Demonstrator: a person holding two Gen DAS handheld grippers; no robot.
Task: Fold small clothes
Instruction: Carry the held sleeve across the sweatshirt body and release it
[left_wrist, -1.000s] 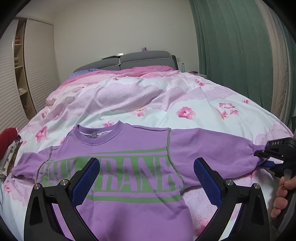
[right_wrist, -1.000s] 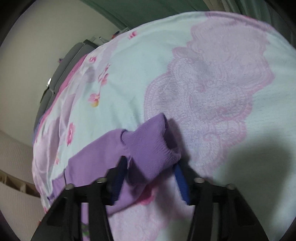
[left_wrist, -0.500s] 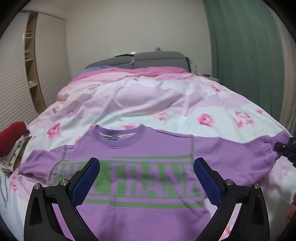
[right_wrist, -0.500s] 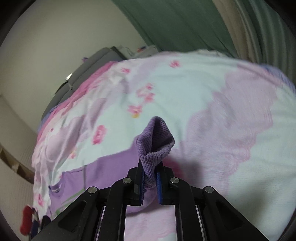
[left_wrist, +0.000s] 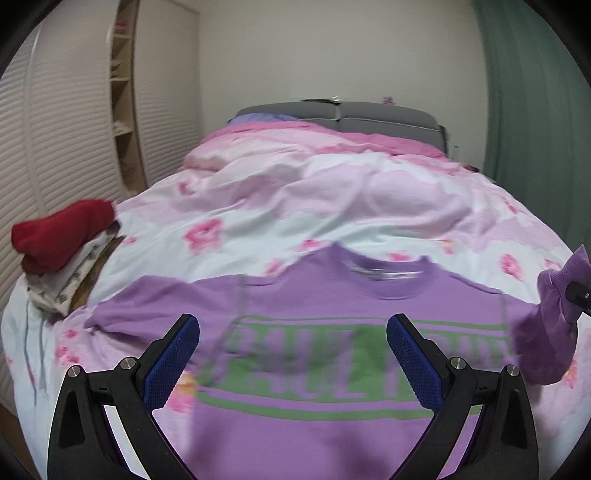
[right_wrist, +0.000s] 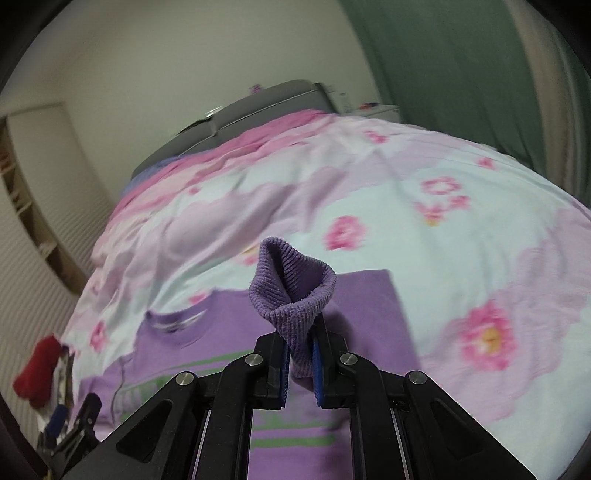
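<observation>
A purple sweatshirt (left_wrist: 332, 369) with green lettering lies face up on the bed. My left gripper (left_wrist: 293, 358) is open and empty, hovering above its chest, toward the left sleeve (left_wrist: 155, 306). My right gripper (right_wrist: 300, 369) is shut on the ribbed cuff (right_wrist: 291, 291) of the right sleeve and holds it lifted above the sweatshirt body (right_wrist: 229, 347). In the left wrist view the lifted sleeve (left_wrist: 554, 314) hangs at the right edge.
A floral pink and white duvet (left_wrist: 351, 206) covers the bed. A pile of clothes topped by a red garment (left_wrist: 59, 236) sits at the bed's left edge. A wardrobe (left_wrist: 74, 147) stands left, a green curtain (left_wrist: 535, 110) right.
My right gripper closed on the sleeve cuff, lifted it off the duvet and carried it inward over the sweatshirt. My left gripper shifted left, still open.
</observation>
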